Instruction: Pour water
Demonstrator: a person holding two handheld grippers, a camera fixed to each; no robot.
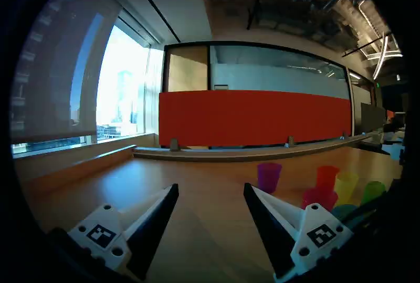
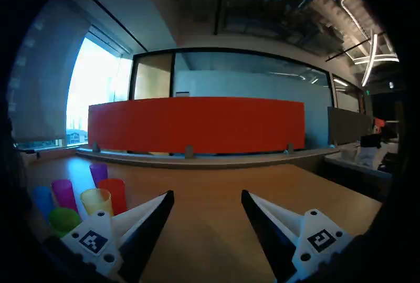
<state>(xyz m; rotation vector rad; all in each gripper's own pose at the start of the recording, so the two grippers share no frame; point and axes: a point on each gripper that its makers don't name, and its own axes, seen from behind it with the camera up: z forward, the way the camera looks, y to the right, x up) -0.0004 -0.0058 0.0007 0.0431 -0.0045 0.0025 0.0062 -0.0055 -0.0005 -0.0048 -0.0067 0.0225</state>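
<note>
Several translucent plastic cups stand in a cluster on the wooden table. In the left gripper view a purple cup (image 1: 269, 176) stands ahead of my right finger, with a red cup (image 1: 326, 176), a yellow cup (image 1: 346, 186), a green cup (image 1: 373, 191) and a pink cup (image 1: 318, 198) beyond it to the right. My left gripper (image 1: 211, 188) is open and holds nothing. In the right gripper view the same cluster sits at the left: purple cup (image 2: 98, 173), red cup (image 2: 113, 194), yellow cup (image 2: 96, 201), green cup (image 2: 64, 220), magenta cup (image 2: 64, 192), blue cup (image 2: 42, 201). My right gripper (image 2: 207, 195) is open and holds nothing.
A red partition screen (image 1: 254, 117) stands along the far edge of the table (image 1: 210, 220). Bright windows (image 1: 121, 99) lie to the left. More desks with dark objects (image 2: 367, 149) sit at the right. Bare wood stretches ahead of both grippers.
</note>
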